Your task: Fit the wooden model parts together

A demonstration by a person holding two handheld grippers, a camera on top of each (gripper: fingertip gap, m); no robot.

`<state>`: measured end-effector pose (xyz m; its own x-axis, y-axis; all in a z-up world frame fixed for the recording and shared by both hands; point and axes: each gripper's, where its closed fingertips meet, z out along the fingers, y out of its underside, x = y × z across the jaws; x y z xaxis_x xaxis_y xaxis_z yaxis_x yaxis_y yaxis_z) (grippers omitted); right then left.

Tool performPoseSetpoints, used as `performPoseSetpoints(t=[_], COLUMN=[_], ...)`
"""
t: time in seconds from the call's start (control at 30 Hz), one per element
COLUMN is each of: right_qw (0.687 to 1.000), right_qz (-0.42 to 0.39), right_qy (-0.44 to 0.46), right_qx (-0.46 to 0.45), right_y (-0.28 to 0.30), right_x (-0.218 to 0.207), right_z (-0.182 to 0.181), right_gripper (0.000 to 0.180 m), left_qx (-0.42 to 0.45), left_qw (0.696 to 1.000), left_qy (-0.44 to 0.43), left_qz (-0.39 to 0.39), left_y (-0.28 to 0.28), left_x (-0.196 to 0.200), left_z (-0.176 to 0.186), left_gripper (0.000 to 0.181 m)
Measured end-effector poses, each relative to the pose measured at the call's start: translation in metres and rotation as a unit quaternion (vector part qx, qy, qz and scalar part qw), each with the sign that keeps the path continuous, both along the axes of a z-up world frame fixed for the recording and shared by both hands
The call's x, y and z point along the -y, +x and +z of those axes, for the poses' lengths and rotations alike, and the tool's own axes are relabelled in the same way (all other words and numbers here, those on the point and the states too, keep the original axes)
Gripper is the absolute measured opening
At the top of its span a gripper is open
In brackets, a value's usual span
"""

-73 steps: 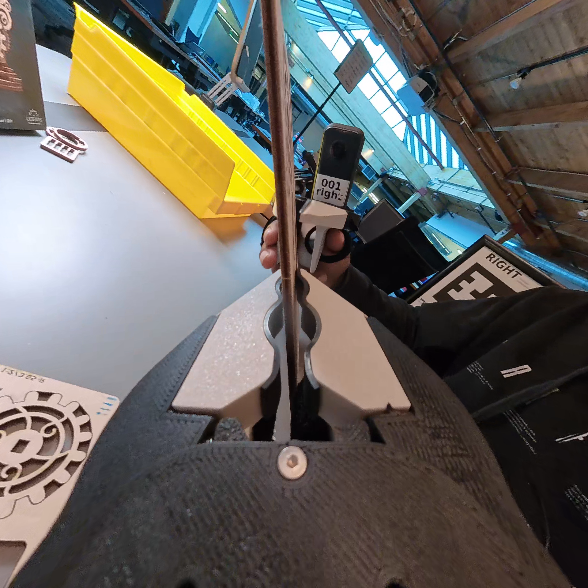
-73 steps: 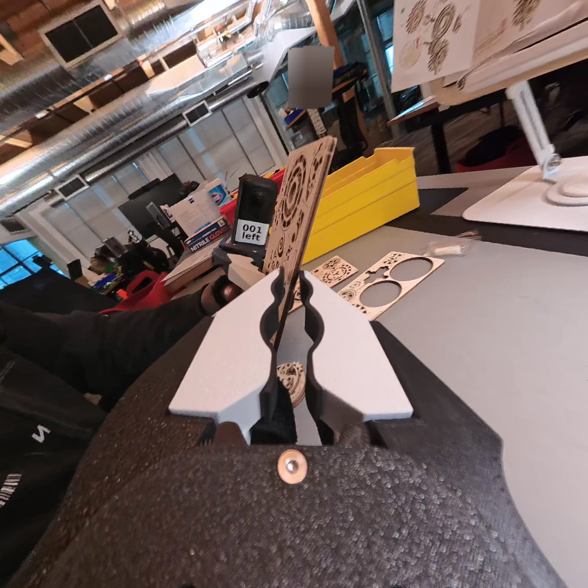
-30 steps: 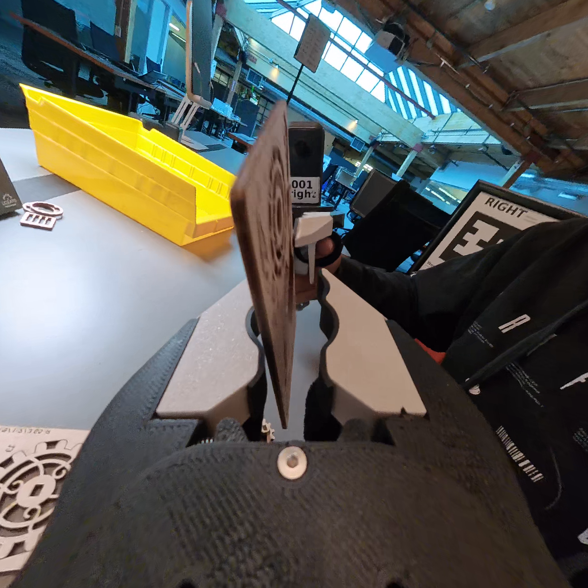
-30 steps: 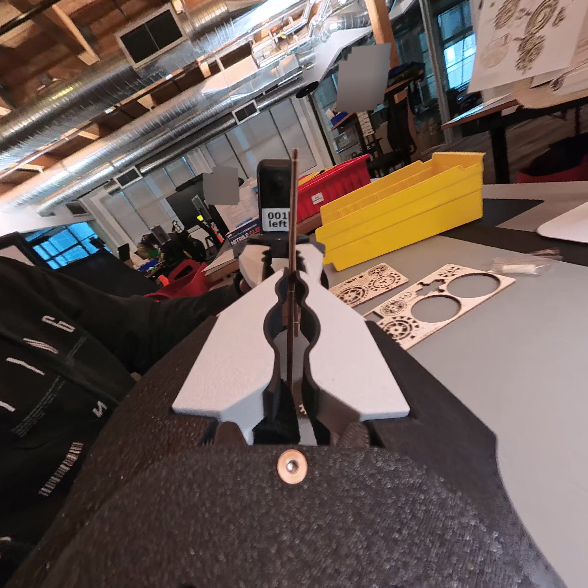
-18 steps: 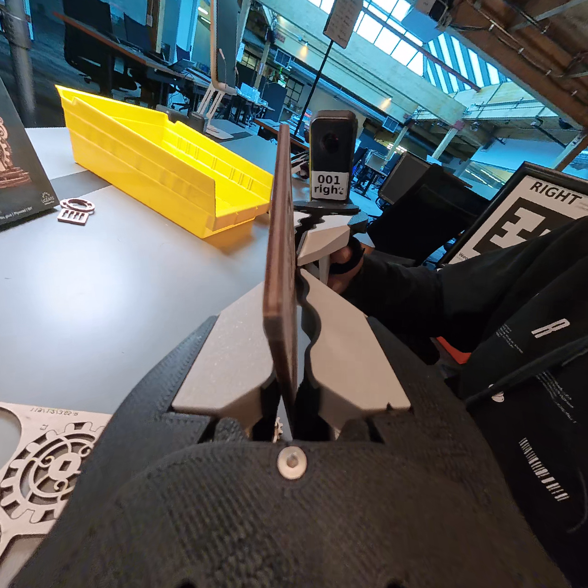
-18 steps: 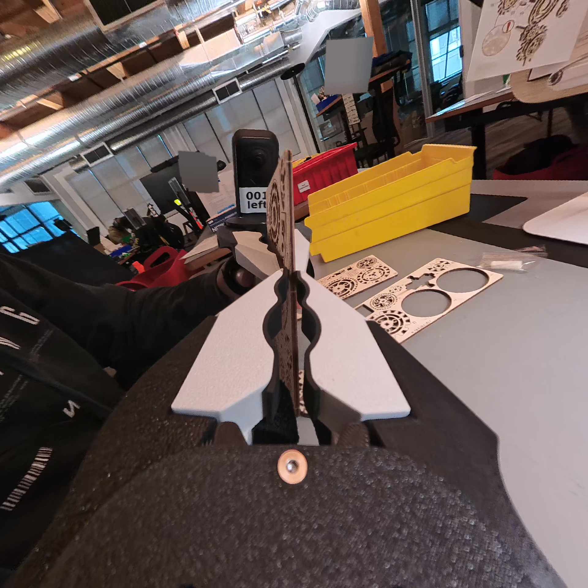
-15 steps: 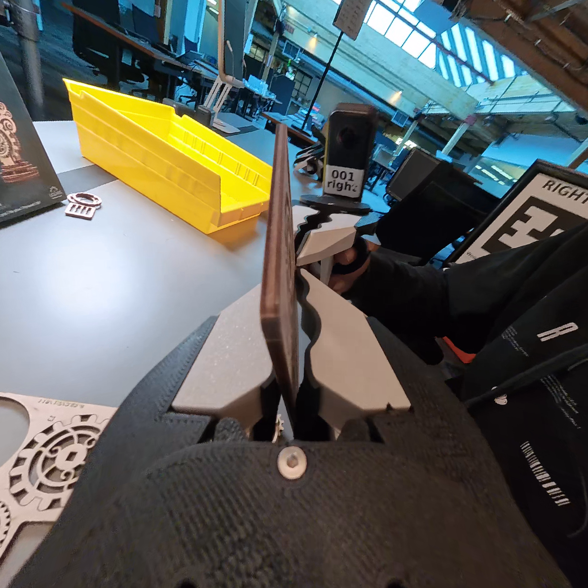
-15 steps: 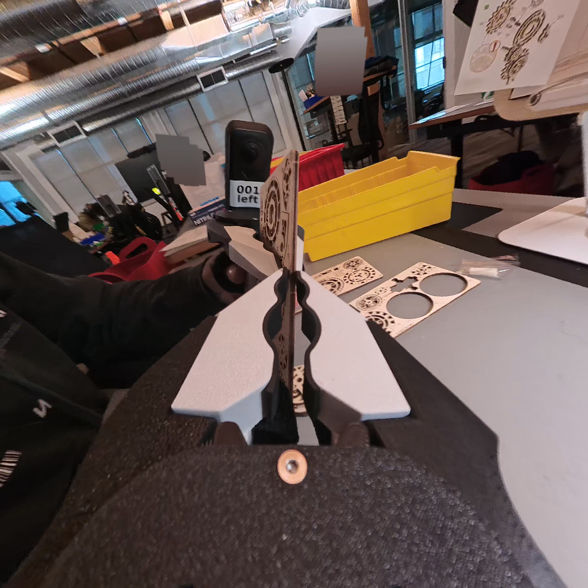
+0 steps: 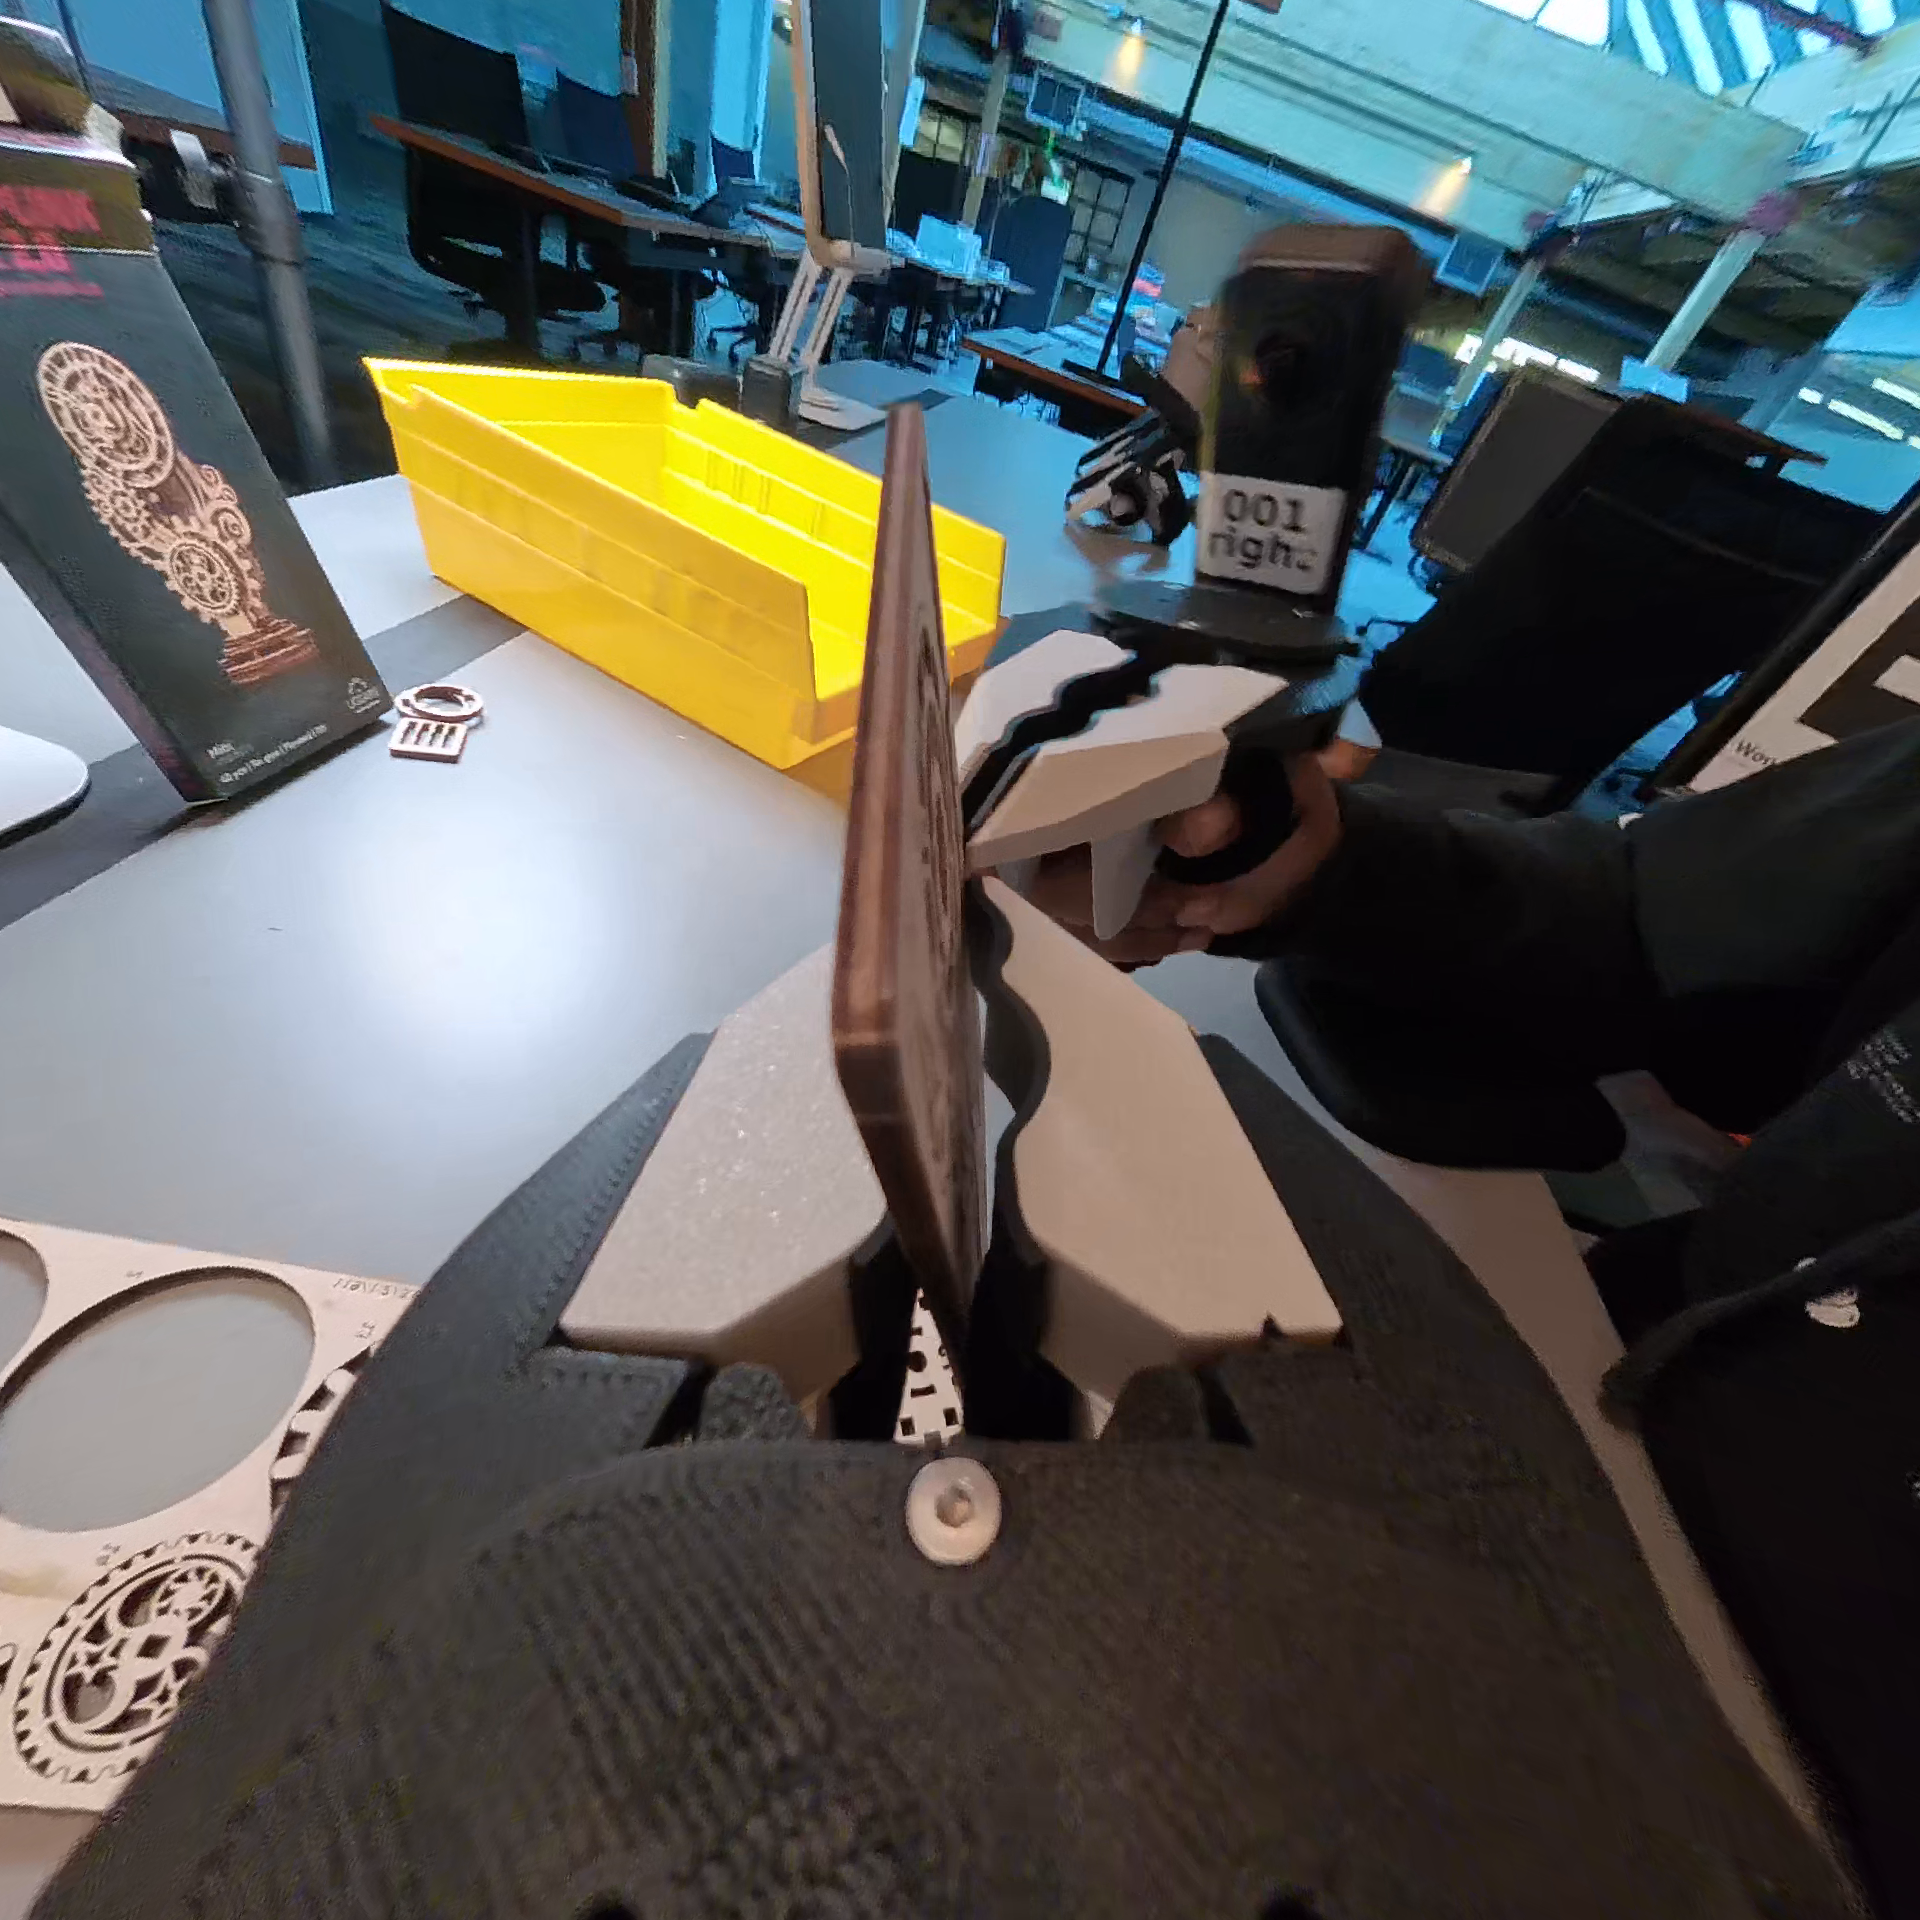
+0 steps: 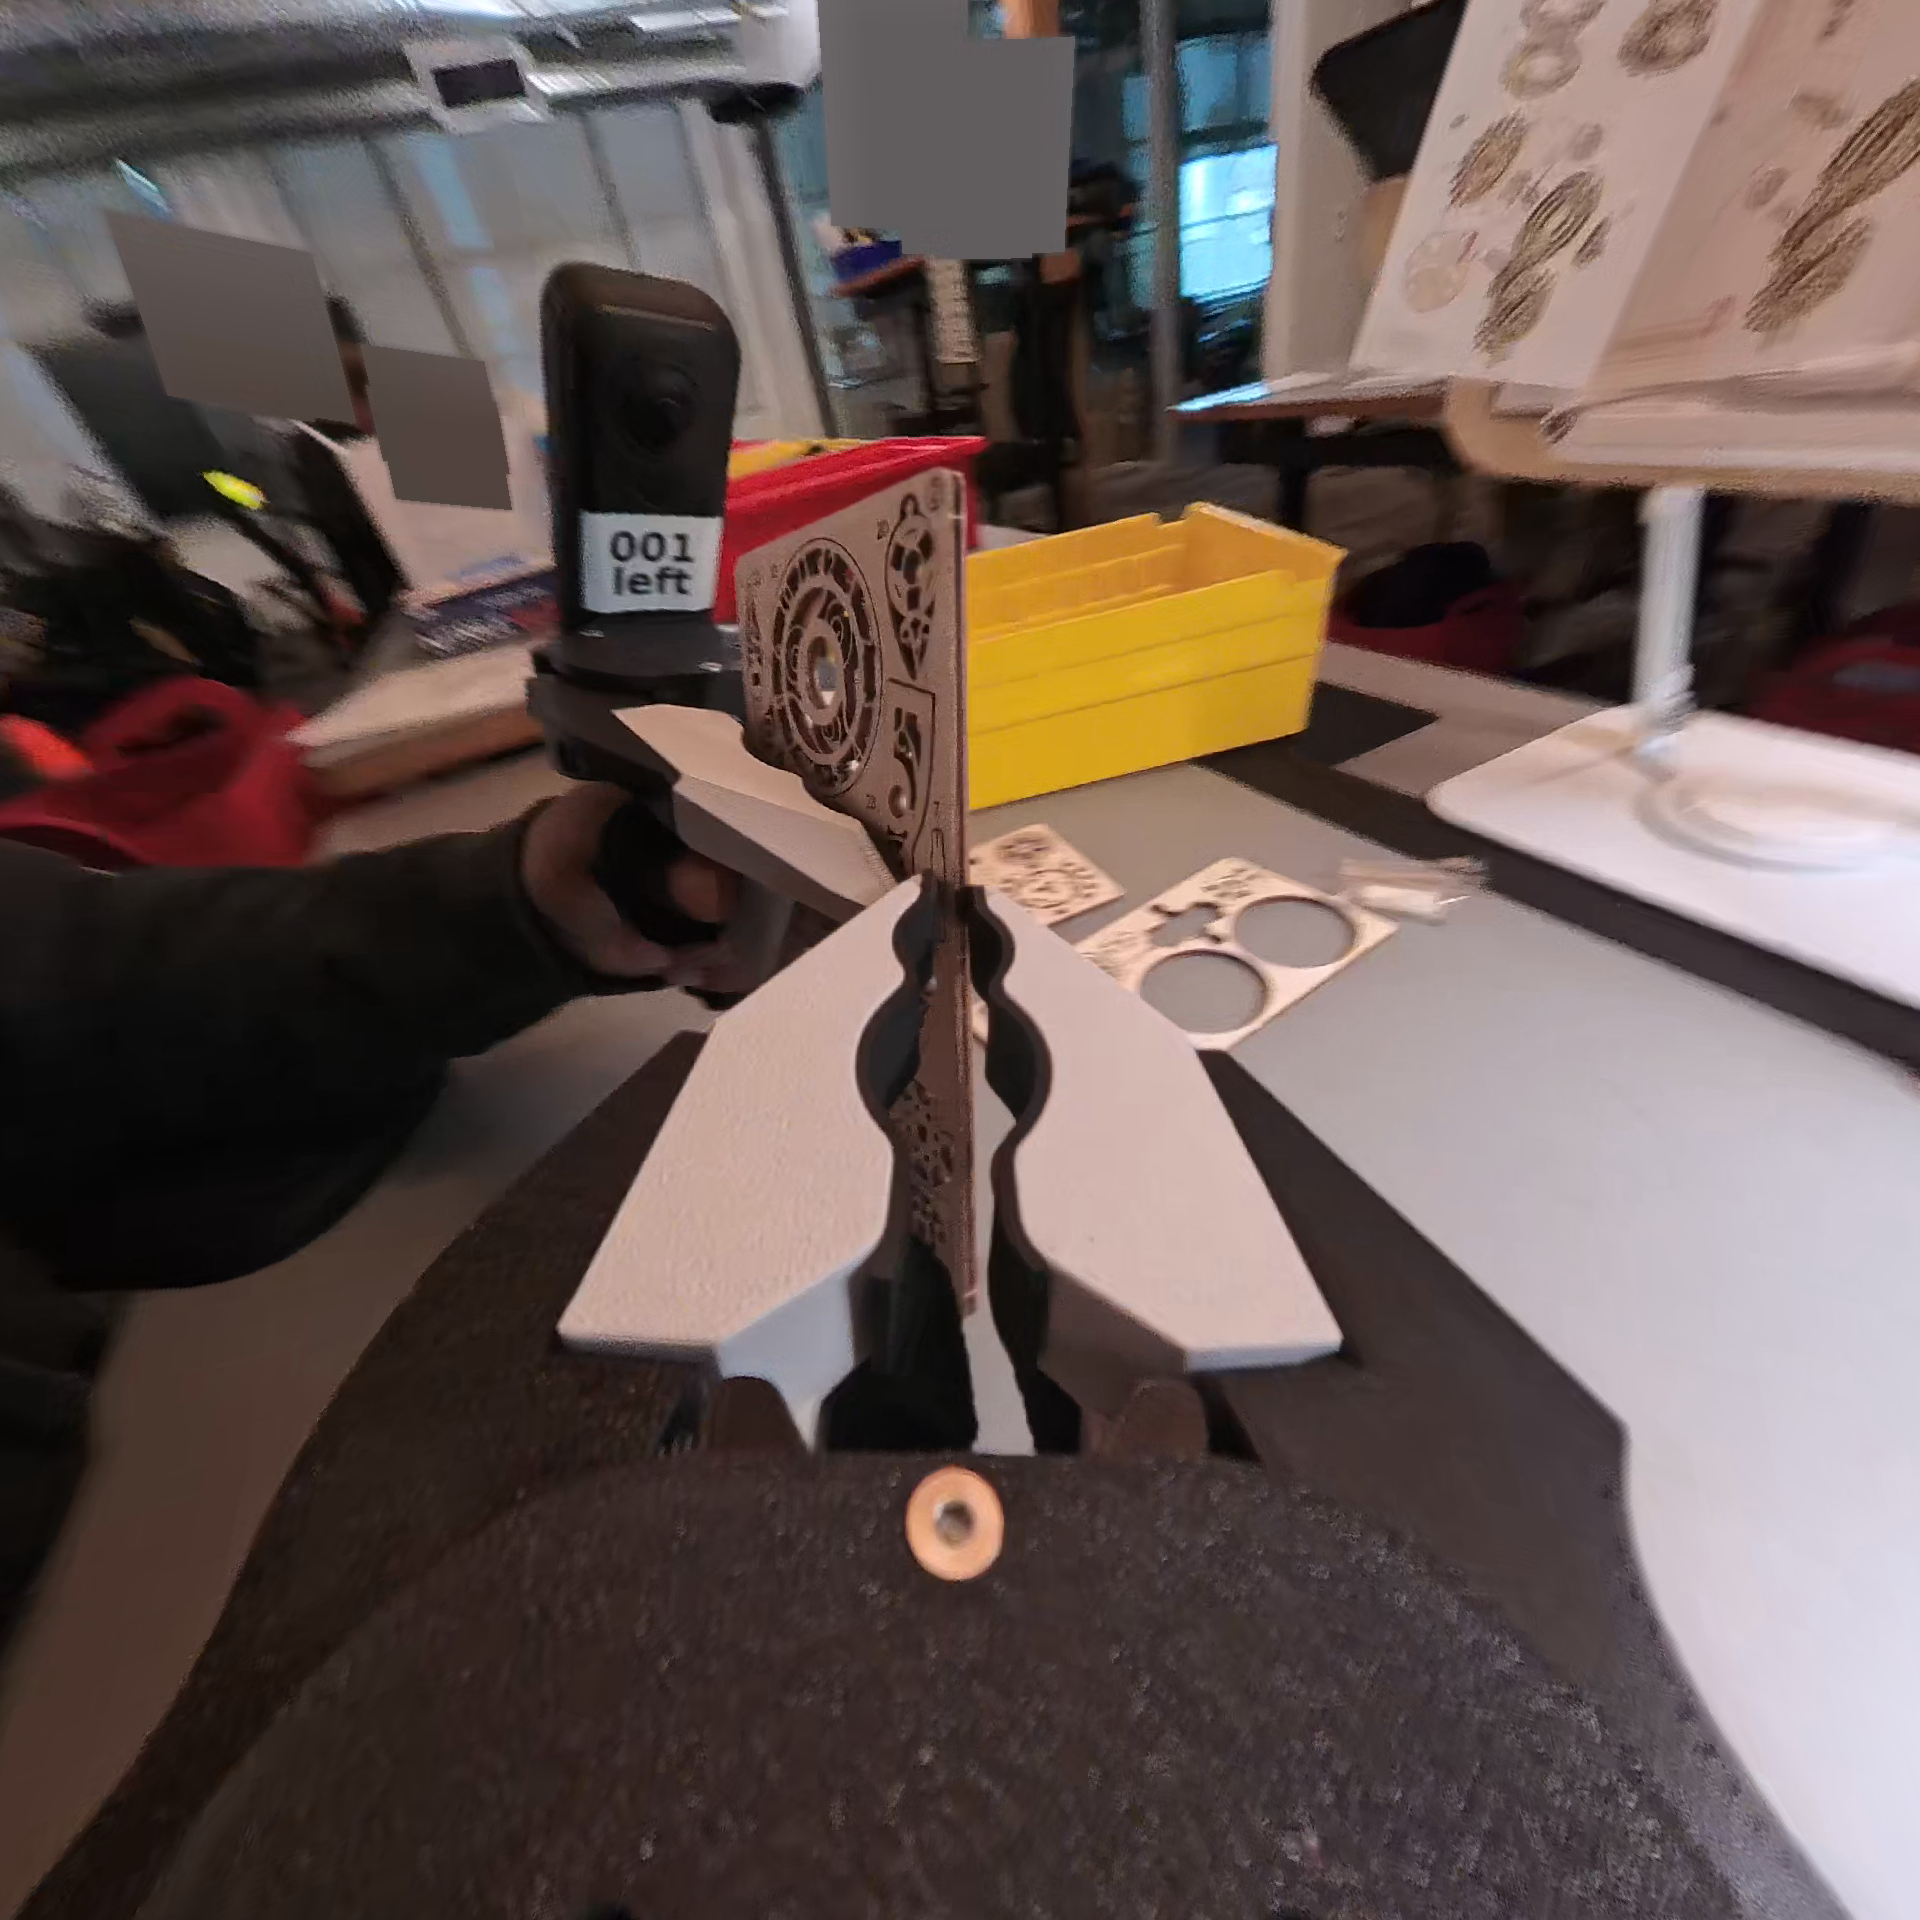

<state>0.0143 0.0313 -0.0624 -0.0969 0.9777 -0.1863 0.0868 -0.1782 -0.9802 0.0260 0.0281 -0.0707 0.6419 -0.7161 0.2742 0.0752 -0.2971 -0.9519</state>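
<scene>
A thin dark wooden sheet (image 9: 914,831) with laser-cut gear parts stands on edge above the table, held from two sides. My left gripper (image 9: 935,920) is shut on its near edge, grey fingers (image 9: 1122,1143) on either side. My right gripper (image 10: 945,899) is shut on the opposite edge of the same wooden sheet (image 10: 831,665). Each gripper shows in the other's view: the right one (image 9: 1091,748) touching the sheet's far side, the left one (image 10: 748,790) behind the sheet.
A yellow bin (image 9: 675,551) stands at the back of the grey table (image 9: 364,987). A dark model box (image 9: 135,520) and a small wooden part (image 9: 436,717) are at the left. Cut-out wooden sheets (image 10: 1247,956) and a small plastic bag (image 10: 1403,883) lie on the table. The grippers are tip to tip, or close to it.
One second ago my left jaws stood open around the sheet; they have closed on it. Both grippers and the sheet have since tipped down toward the table.
</scene>
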Motion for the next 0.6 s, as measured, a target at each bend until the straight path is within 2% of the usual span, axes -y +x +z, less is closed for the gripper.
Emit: performPoseSetpoints(t=[0.13, 0.3, 0.6], right_qw=[0.995, 0.989, 0.994], right_qz=[0.064, 0.091, 0.084], right_qy=[-0.072, -0.113, -0.07], right_qx=[-0.02, -0.042, -0.032], right_y=[0.006, 0.007, 0.008], right_x=[0.004, 0.008, 0.007], right_z=[0.005, 0.011, 0.01], right_gripper=[0.003, 0.004, 0.002], left_qx=[0.014, 0.036, 0.021], left_qw=[1.0, 0.999, 0.999], left_qy=[0.0, -0.006, -0.009], left_qz=[-0.018, -0.037, -0.03], left_y=[0.006, 0.009, 0.011], left_x=[0.004, 0.008, 0.006], left_z=[0.005, 0.01, 0.005], left_gripper=[0.001, 0.001, 0.001])
